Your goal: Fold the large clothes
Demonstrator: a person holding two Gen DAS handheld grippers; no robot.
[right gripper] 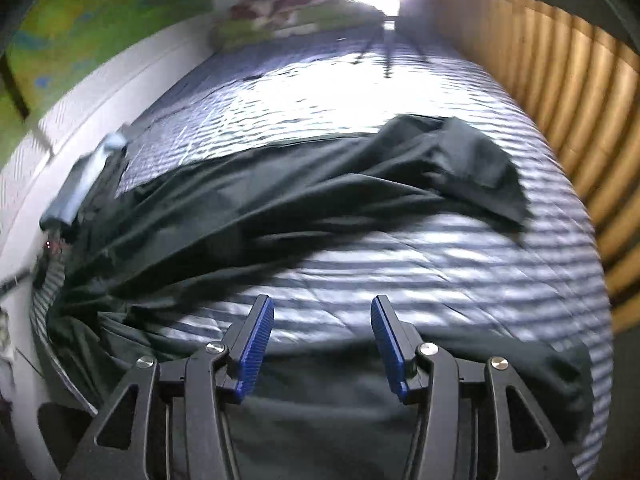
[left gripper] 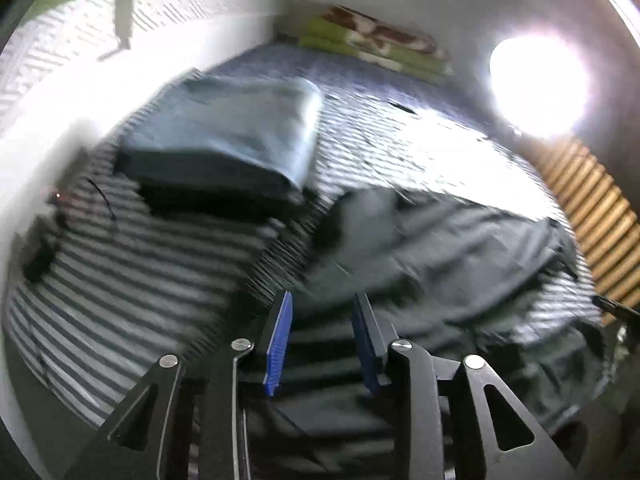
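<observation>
Right wrist: dark garment [right gripper: 280, 200] crumpled, unfolded

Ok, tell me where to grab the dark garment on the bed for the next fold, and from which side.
Take the dark garment at its loose end, lying flat on the striped bedspread at the right of the right wrist view. Come from above and from the right, where bare bedspread borders the edge. The right gripper is open and probably best placed.

dark garment [left gripper: 460, 248] blurred, folded stack [left gripper: 224, 136] blurred

Striped bedcover [right gripper: 400, 264], green floral pillow [left gripper: 380, 46], slatted wooden panel [right gripper: 560, 92]
</observation>
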